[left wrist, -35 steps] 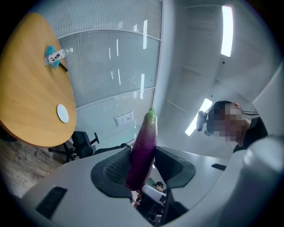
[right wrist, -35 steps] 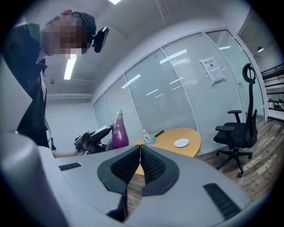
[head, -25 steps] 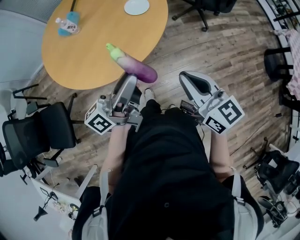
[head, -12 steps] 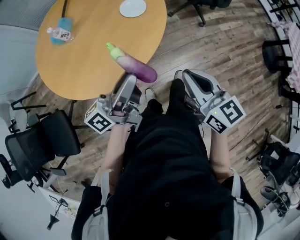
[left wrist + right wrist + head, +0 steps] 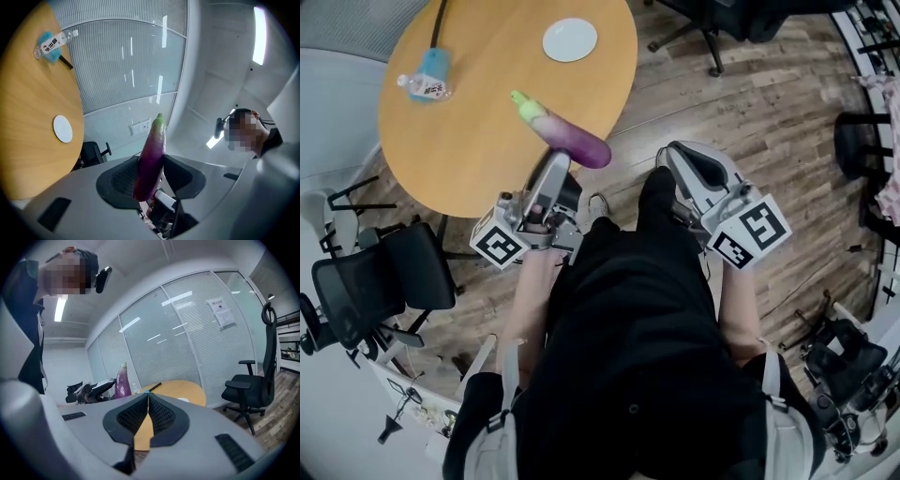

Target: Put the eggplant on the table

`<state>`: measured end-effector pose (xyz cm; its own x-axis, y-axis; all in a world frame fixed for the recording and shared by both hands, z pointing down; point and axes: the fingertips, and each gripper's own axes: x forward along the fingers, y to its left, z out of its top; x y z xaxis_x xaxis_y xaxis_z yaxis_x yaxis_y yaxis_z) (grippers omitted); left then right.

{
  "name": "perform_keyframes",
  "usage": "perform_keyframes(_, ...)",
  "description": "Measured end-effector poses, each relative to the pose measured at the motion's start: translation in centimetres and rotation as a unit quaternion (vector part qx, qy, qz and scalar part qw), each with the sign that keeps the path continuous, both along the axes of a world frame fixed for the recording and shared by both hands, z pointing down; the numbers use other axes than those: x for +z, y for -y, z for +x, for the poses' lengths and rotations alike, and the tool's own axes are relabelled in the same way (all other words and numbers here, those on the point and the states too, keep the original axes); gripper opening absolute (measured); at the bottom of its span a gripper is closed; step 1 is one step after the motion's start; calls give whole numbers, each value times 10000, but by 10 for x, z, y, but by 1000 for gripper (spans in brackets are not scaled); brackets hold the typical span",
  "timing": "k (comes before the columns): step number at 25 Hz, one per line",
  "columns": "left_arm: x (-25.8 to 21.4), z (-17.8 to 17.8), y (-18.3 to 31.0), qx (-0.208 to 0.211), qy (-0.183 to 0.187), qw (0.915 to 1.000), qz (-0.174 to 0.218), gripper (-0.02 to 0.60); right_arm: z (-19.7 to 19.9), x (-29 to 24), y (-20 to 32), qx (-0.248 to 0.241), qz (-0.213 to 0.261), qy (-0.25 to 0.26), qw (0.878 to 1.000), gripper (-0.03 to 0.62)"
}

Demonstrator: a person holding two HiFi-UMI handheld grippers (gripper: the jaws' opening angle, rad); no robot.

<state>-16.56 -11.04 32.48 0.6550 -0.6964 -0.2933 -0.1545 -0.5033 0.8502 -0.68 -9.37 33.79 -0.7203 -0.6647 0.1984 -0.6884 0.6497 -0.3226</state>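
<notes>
We are pinching the purple, green-tipped eggplant (image 5: 570,139) in the left gripper (image 5: 559,169) by the near edge of the round wooden table (image 5: 469,141); the right gripper (image 5: 678,157) is holding its jaws pressed together.

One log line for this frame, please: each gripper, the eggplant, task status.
left gripper: shut on eggplant | right gripper: shut, empty | eggplant: held aloft at table edge | status: not yet set down
</notes>
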Motion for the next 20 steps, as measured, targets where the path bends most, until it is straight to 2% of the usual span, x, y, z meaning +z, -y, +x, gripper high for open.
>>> perform_keyframes(6, -8, 37, 52, -646, -348, 9971, -217, 183, 49, -10, 65, -479, 126, 103, 9987, 17)
perform_keyframes(8, -9, 52, 70, -890, -355, 9950, -275, 183, 68, -12, 86, -617, 146, 141, 9979, 17)
perform_keyframes(16, -4, 110, 129, -1614, -159, 9862, -330, 183, 134, -4, 138, -1309, 89, 225, 9911, 17)
perform_keyframes(20, 4, 108, 146, -2016, 92, 9781, -514, 183, 143, -2, 148, -1631, 10, 224, 9863, 17)
